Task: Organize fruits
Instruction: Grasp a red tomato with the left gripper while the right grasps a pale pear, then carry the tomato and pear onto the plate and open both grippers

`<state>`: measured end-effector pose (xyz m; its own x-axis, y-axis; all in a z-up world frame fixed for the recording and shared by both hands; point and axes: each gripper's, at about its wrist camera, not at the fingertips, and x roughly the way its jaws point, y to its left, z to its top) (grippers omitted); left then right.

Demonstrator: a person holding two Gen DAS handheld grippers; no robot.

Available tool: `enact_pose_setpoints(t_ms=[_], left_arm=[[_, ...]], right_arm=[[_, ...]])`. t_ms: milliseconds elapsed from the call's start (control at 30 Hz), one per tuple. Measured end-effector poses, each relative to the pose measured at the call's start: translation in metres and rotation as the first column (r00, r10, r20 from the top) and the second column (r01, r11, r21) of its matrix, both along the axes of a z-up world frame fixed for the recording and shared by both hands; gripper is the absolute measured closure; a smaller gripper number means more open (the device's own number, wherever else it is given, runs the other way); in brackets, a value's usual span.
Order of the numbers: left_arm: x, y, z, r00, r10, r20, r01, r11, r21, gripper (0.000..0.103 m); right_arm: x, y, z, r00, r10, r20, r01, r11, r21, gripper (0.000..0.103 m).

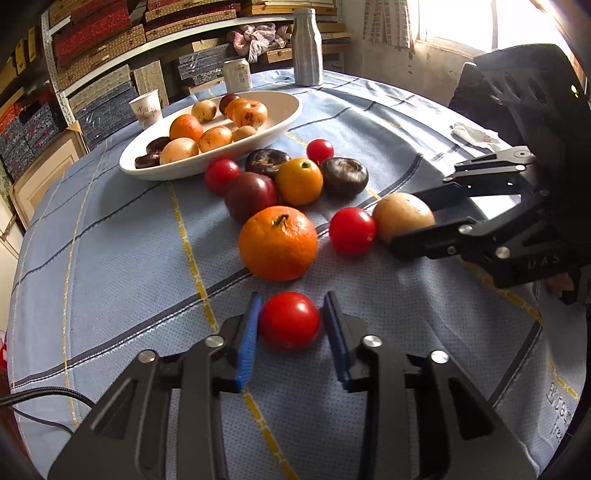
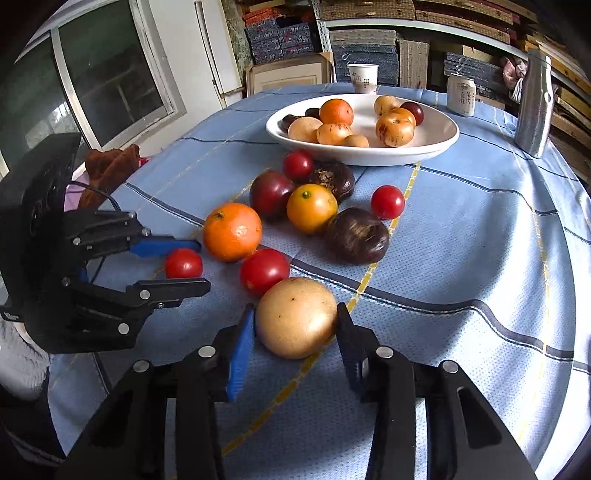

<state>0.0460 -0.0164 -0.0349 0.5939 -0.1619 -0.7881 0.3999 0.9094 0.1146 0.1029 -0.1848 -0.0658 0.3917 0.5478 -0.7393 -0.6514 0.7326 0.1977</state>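
With my left tool (image 1: pixel 290 314) clamped on the near small red tomato (image 1: pixel 289 320) and right tool (image 2: pixel 295 325) pinching the tan fruit (image 2: pixel 296 317) on the worktop (image 2: pixel 461 258), I lift both straight up, then carry them to the far white bowl (image 2: pixel 439 147).

Print on the paper cup (image 2: pixel 363 77) & the can (image 2: pixel 461 94) too small to read. Dark fruits at the white bowl's (image 2: pixel 424 146) far end half hidden behind the pale ones. In left wrist view the tan fruit (image 1: pixel 400 216) partly covered by a black finger (image 1: pixel 424 242). Window (image 1: pixel 480 22) blown out w/ glare. Surface (image 2: pixel 480 258) cut off at frame edges.
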Motion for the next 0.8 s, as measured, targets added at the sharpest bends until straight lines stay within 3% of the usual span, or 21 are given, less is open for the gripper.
enact_pose_setpoints(t_ms=[233, 333, 467, 567, 700, 800], left_arm=[[0.001, 0.013, 0.010, 0.999, 0.050, 0.012, -0.049, 0.997, -0.053, 0.074], [0.005, 0.025, 0.030, 0.993, 0.102, 0.058, -0.098, 0.992, -0.074, 0.074], [0.017, 0.037, 0.081, 0.973, 0.168, 0.158, -0.153, 0.983, -0.106, 0.074], [0.040, 0.041, 0.136, 0.939, 0.225, 0.262, -0.193, 0.971, -0.142, 0.074], [0.081, 0.039, 0.170, 0.909, 0.271, 0.317, -0.229, 0.960, -0.164, 0.074], [0.118, 0.040, 0.173, 0.891, 0.318, 0.325, -0.272, 0.945, -0.181, 0.074]], right_arm=[[-0.002, -0.008, 0.008, 0.999, -0.021, 0.026, 0.020, 0.999, 0.043, 0.060], [-0.002, -0.018, 0.023, 0.997, -0.054, 0.063, 0.048, 0.994, 0.093, 0.060], [0.013, -0.035, 0.074, 0.980, -0.134, 0.149, 0.109, 0.980, 0.165, 0.060], [0.031, -0.043, 0.118, 0.955, -0.193, 0.225, 0.143, 0.965, 0.219, 0.060], [0.071, -0.044, 0.169, 0.924, -0.276, 0.264, 0.181, 0.925, 0.334, 0.060], [0.099, -0.036, 0.176, 0.912, -0.313, 0.265, 0.204, 0.906, 0.370, 0.060]])
